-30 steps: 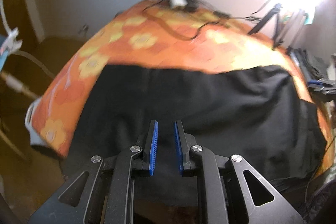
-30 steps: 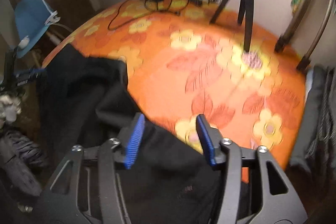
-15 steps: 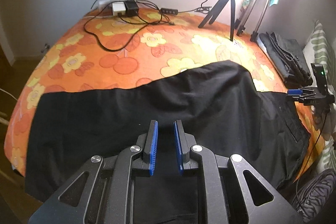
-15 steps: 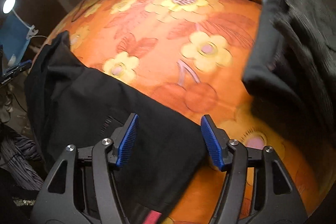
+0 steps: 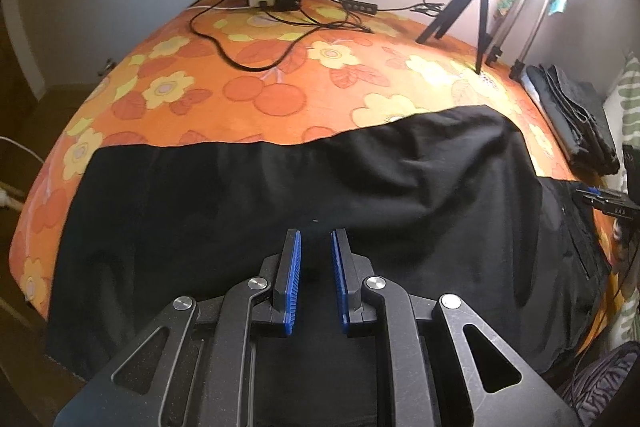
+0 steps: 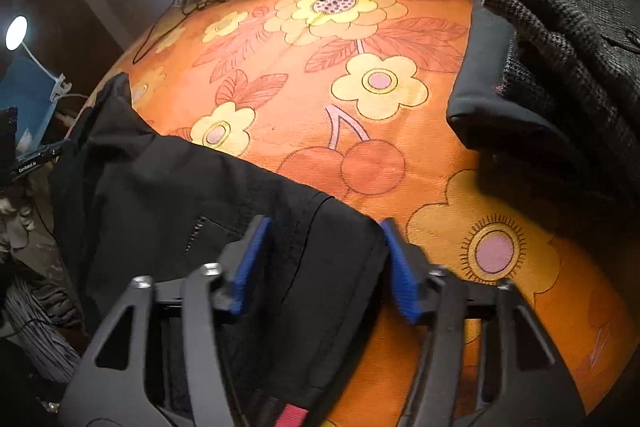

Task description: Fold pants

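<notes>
Spreading across the lower half of the left wrist frame: black pants (image 5: 304, 211), matte and creased, on an orange floral bed cover (image 5: 280, 95). Cables (image 5: 256, 39) and tripod (image 5: 468, 15) upper frame. Left tool (image 5: 315, 259) nearly clenched, empty. Right tool (image 6: 320, 259) has just been closing, waistband between its pads, grip unclear. Folded clothes (image 6: 560, 67) at right.

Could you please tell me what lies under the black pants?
The black pants lie spread on the orange floral bedspread, which shows around them. What the fabric covers beneath cannot be seen.
</notes>
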Tool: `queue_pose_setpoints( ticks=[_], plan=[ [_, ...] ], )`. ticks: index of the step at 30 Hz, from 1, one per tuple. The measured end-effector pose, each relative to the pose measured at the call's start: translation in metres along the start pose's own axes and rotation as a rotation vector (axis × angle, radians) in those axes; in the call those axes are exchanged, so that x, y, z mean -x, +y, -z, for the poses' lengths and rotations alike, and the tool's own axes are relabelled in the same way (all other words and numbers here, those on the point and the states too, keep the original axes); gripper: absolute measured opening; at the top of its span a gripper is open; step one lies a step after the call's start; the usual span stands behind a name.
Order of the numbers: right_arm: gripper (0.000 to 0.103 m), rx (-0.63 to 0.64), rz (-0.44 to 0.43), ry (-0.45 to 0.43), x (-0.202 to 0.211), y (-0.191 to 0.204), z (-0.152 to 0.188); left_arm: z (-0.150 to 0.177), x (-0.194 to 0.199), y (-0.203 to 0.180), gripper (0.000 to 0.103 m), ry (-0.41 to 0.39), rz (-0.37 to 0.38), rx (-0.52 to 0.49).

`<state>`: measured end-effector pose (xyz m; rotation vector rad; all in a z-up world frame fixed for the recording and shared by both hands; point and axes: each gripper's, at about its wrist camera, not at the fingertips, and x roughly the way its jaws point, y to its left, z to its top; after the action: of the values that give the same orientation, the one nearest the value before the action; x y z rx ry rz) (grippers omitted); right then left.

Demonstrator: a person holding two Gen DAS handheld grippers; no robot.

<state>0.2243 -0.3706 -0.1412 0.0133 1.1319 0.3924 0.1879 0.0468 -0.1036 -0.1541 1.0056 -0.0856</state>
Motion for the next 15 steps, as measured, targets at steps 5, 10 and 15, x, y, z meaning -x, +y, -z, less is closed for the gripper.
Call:
queue_pose_setpoints(
  ticks=[5, 10, 15],
  plan=[
    [0.016, -0.023, 0.009, -0.071, 0.01, 0.015, 0.009, 0.001, 0.0, 0.005, 0.015, 0.002, 0.001, 0.005],
    [0.014, 0.024, 0.185, -0.232, 0.053, 0.055, 0.022, 0.003, -0.007, 0.004, 0.015, 0.02, -0.008, -0.01],
    [0.013, 0.128, 0.448, -0.327, 0.096, 0.086, 0.041, 0.008, -0.022, 0.003, 0.015, 0.057, -0.038, -0.039]
  ],
)
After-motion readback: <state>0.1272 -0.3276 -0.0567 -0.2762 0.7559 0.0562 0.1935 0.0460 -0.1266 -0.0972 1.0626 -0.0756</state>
